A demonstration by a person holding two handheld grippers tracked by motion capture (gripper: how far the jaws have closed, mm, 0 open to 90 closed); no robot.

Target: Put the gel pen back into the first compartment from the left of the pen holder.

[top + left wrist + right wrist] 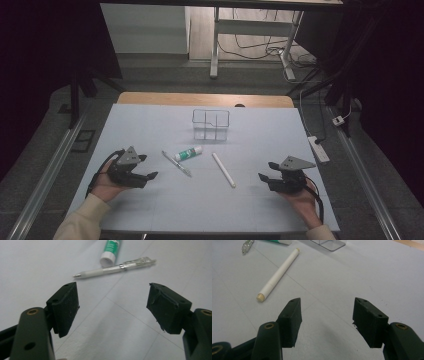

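Note:
On the pale sheet lie a clear pen, a green-and-white glue stick and a white cylindrical stick. My left gripper hovers just left of the pen, open, with nothing between its jaws. In the left gripper view the pen and the glue stick lie ahead of the open left gripper. My right gripper is open and empty to the right of the white stick. In the right gripper view the white stick lies ahead and to the left of the right gripper.
A clear plastic divided holder stands at the back middle of the sheet, and its base appears in the right gripper view. A power strip lies just off the table's right edge. Desk legs and cables are on the floor beyond.

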